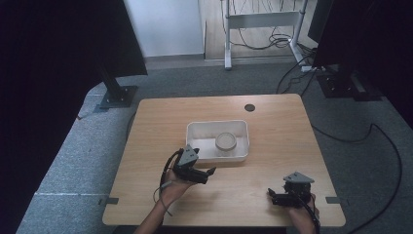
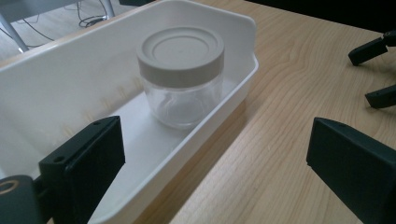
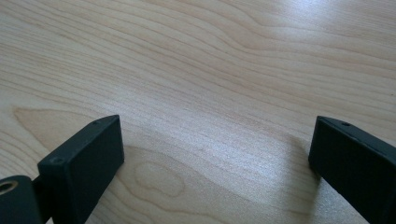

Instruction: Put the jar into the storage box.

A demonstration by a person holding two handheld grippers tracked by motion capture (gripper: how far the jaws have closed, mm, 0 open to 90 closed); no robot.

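Both my forearms enter from the near edge of the wooden table [image 1: 272,146], largest thing on the bench, bare apart from one tray and a small dark round hole [image 1: 250,107] near its far edge. White plastic tray [image 1: 195,141] sits about mid-table, long side facing me. Inside it, toward its right end, a clear jar [image 1: 226,142] stands upright with its beige screw lid [image 2: 180,50] on; the jar looks empty. My left gripper [image 1: 210,172] hovers just beside the tray's near wall, jaws spread wide and holding nothing; in the left gripper view one jaw overlaps the tray, the other is over bare wood, with the jar ahead between them. My right gripper [image 1: 271,194] sits near the table's near right corner, well apart from the tray, jaws likewise wide apart over bare wood grain, empty.
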